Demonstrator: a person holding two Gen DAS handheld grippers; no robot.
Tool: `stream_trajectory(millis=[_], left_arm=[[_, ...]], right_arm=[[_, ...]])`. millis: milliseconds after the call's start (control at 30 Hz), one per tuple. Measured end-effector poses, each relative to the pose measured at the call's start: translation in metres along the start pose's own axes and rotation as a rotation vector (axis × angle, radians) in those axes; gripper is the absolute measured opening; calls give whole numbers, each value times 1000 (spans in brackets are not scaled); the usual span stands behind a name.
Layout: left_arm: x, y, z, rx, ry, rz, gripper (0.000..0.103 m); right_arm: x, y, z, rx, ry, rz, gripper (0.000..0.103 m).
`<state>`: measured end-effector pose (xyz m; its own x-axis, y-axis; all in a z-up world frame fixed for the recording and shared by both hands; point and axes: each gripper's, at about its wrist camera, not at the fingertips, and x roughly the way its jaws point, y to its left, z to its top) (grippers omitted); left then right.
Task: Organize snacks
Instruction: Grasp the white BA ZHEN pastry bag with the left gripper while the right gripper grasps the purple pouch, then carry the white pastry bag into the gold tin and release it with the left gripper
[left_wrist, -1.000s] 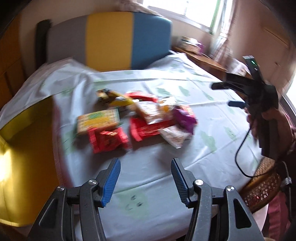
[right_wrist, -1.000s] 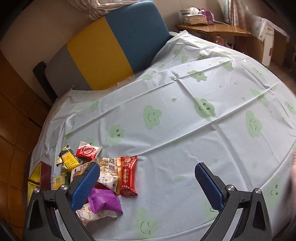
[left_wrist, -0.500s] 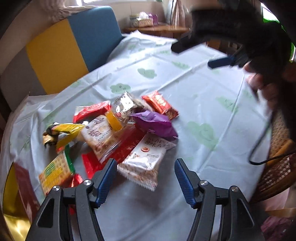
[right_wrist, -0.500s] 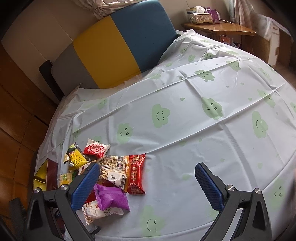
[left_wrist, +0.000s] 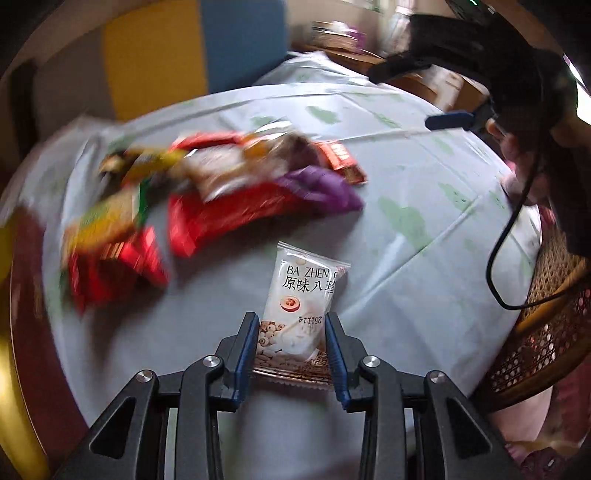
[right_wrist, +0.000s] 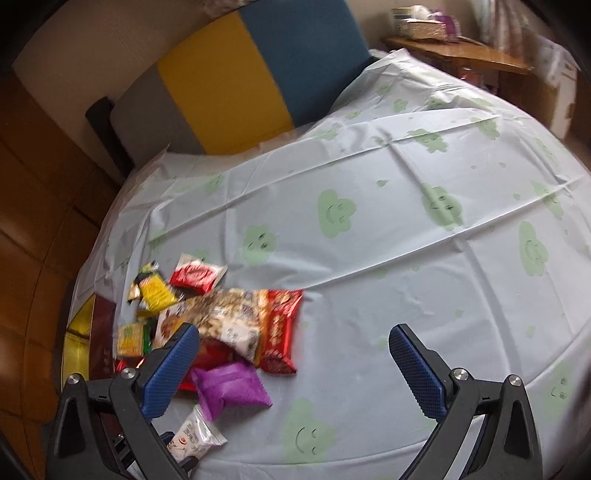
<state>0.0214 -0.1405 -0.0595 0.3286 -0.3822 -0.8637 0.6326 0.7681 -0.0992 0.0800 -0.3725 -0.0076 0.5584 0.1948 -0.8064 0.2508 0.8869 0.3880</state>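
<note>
Since half a second ago my left gripper (left_wrist: 291, 339) has dropped toward the table, and its jaws have just been closing; they now stand narrow with their blue pads against both long edges of a white snack packet (left_wrist: 301, 306), which sits between them with its printed end pointing away from me, so I read it as gripped. That packet lies apart from the pile of snacks (left_wrist: 221, 192), which sits ahead and to the left of the left gripper and is smeared by motion blur in the left wrist view. At the pile's near right edge a purple packet (left_wrist: 321, 188) stands out, with a red packet (left_wrist: 341, 162) just beyond it. All of it rests on a pale tablecloth (left_wrist: 424, 295) printed with green smiling clouds. My right gripper (right_wrist: 293, 363) hangs above the cloth with its jaws spread wide and nothing between them; the pile lies under and ahead of its left finger (right_wrist: 168, 369). In the right wrist view the purple packet (right_wrist: 229, 386) lies just beside that finger, and the white snack packet (right_wrist: 192, 437) shows below it, partly hidden, so I cannot see the grip from this side. Beyond the table stands a chair back (right_wrist: 240, 85) in grey, yellow and blue.
</note>
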Motion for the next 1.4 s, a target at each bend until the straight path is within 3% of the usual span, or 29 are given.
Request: stream_trajectory(millis=[100,267,433,500,700,767,1000,1167,1333,1400], left_arm=[[-10,8,-16,-60,-11,12,37],[-9,5,-18,-57,-13,15,39],[0,4,-10,-38,-20,23,42],[3,2,-8,-21,-24,30,42],[5,0,-10,7,-59,46,41],[4,0,-13,13,-75,62,37],[-23,18,-19,-62,-123,-23,35],[-67,54,-18,-178,-230,-38,35],[-99,136,-15,-465,-309,-12,35],[-105,167,-15,-562,-320,34,35]], right_arm=[[13,17,-8,-83,81,52,103],[30,40,-23,-187,181,91,98],[49,42,-31,-184,278,112,84],[57,43,-33,-173,307,120,83],[77,47,-33,-176,342,78,81],[85,54,-33,-217,342,37,58],[90,62,-40,-280,332,7,54],[91,61,-45,-306,333,-8,55],[90,70,-47,-346,320,-39,54],[93,76,-51,-378,317,-56,55]])
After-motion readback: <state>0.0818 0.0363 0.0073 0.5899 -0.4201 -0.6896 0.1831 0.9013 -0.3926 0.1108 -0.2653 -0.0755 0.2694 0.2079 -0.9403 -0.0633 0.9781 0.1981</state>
